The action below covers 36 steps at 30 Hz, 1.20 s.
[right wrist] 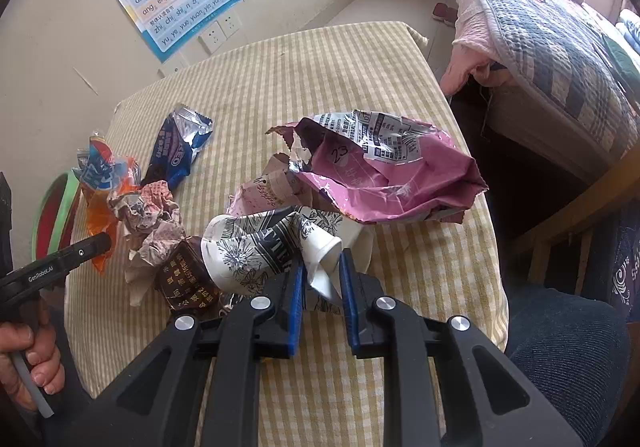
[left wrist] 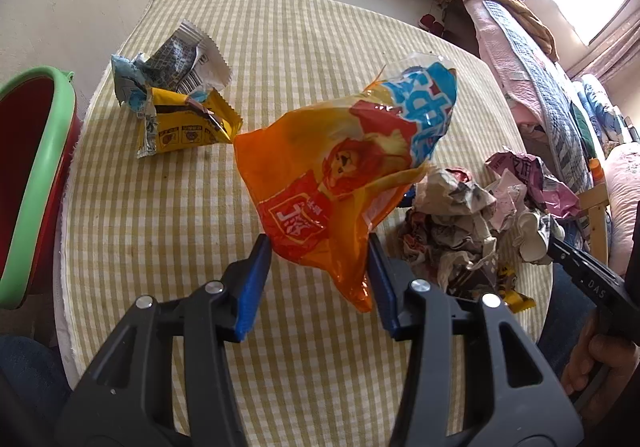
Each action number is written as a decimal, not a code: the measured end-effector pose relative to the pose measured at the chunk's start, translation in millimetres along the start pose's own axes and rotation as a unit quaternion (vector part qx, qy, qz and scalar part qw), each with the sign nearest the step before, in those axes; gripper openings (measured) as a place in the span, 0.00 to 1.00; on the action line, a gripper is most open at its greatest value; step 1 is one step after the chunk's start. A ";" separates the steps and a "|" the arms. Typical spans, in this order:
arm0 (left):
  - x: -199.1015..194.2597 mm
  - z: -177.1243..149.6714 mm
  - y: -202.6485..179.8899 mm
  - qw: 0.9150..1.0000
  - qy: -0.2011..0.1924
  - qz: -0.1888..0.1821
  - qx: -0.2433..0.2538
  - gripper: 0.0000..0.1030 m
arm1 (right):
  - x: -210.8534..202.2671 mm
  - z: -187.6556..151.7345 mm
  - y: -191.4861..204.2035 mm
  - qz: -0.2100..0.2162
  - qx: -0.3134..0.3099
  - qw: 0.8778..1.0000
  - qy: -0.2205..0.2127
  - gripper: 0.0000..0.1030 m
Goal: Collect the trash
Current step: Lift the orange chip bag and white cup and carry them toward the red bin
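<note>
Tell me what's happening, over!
Left tool shut on orange snack bag, lifted. Right tool shut on crumpled paper cup. Bin at left, path open.

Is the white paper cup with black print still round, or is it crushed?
Crushed. The white printed paper cup is flattened and creased, and its rim folds between the jaws of the right gripper.

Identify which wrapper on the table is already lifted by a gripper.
The orange lion bag, pinched by the left gripper; the yellow wrapper lies on the cloth.
</note>
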<state>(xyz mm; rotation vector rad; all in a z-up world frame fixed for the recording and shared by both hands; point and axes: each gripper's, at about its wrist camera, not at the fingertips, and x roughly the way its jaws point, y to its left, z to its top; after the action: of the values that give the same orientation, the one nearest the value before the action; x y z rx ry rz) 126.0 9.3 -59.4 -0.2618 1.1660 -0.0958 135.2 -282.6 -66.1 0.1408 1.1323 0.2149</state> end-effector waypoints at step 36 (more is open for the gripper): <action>-104.3 -45.3 66.5 0.993 -0.097 0.020 -0.068 0.45 | -58.5 3.5 103.8 0.048 -0.085 0.993 -0.069 0.17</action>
<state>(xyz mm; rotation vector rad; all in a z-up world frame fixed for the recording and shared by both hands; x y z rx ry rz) 39.3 88.4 0.5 -0.3594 0.9859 0.0447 104.3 -195.9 9.8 0.0577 0.9664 0.3818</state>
